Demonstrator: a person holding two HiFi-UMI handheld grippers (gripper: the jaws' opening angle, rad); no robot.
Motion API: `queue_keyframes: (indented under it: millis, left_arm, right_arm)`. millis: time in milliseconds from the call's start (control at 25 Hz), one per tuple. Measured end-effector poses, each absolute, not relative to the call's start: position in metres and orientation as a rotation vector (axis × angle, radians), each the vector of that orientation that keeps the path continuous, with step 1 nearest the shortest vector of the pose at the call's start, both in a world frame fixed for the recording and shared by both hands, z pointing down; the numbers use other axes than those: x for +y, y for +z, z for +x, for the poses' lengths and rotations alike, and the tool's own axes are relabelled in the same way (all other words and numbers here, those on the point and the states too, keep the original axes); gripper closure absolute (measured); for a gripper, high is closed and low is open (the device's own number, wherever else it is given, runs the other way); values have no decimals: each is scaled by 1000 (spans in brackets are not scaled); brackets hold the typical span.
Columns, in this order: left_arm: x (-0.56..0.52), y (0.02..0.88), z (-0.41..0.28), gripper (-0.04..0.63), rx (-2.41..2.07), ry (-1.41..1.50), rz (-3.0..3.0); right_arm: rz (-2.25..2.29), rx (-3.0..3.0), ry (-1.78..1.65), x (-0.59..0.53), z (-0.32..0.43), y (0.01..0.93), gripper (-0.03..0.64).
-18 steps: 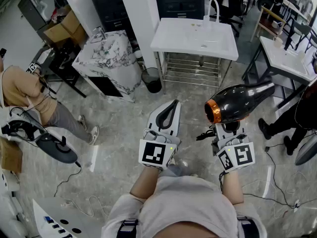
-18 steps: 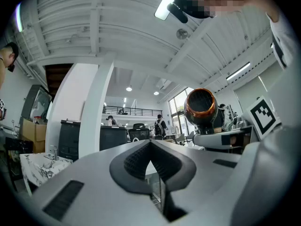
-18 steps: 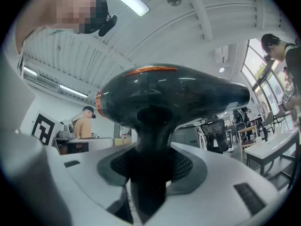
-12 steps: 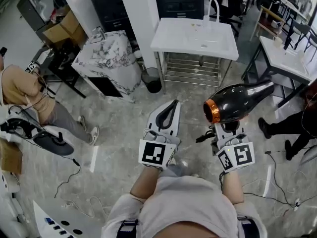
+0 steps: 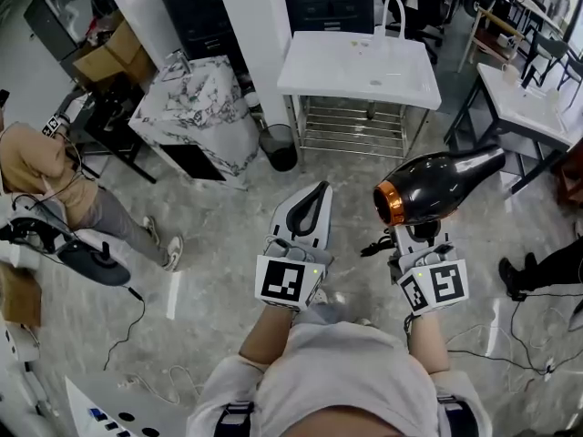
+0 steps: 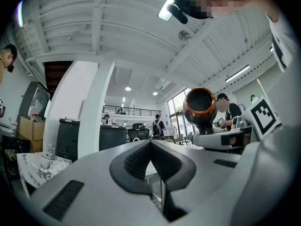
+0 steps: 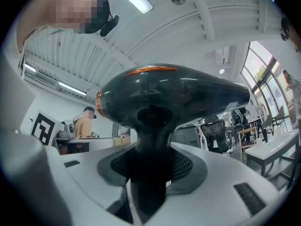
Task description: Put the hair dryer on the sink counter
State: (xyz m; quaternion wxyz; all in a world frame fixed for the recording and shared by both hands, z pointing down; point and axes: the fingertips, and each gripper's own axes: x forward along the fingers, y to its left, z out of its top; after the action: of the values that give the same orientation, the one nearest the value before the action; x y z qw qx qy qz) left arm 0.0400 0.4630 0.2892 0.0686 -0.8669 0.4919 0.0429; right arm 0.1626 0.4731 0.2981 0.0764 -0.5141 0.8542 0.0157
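A glossy black hair dryer (image 5: 437, 187) with an orange ring at its rear stands over my right gripper (image 5: 407, 232), which is shut on its handle; the barrel lies crosswise, nozzle to the right. In the right gripper view the hair dryer (image 7: 174, 100) fills the middle, its handle squeezed between the pads. My left gripper (image 5: 308, 209) is held beside it at the same height, jaws together with nothing in them; the left gripper (image 6: 151, 160) shows its pads meeting. The white sink counter (image 5: 319, 62) with a faucet (image 5: 393, 12) stands ahead, well beyond both grippers.
A marble-patterned cabinet (image 5: 196, 107) and a small black bin (image 5: 281, 146) stand left of the sink. A second white sink unit (image 5: 528, 107) is at the right. A person in tan (image 5: 46, 167) crouches at left; cables lie on the grey floor.
Both grippers and the hair dryer have stayed put. The person at the right edge has moved away toward the lower right, and the person at left shifted a little.
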Motion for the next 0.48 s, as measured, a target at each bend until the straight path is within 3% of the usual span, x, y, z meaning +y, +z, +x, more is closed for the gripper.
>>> queue_keyframes:
  millis: [480]
  left_arm:
    - [411, 286, -7, 581, 1431, 157, -2632]
  right_arm:
    - [-1619, 2491, 44, 426, 124, 298, 433]
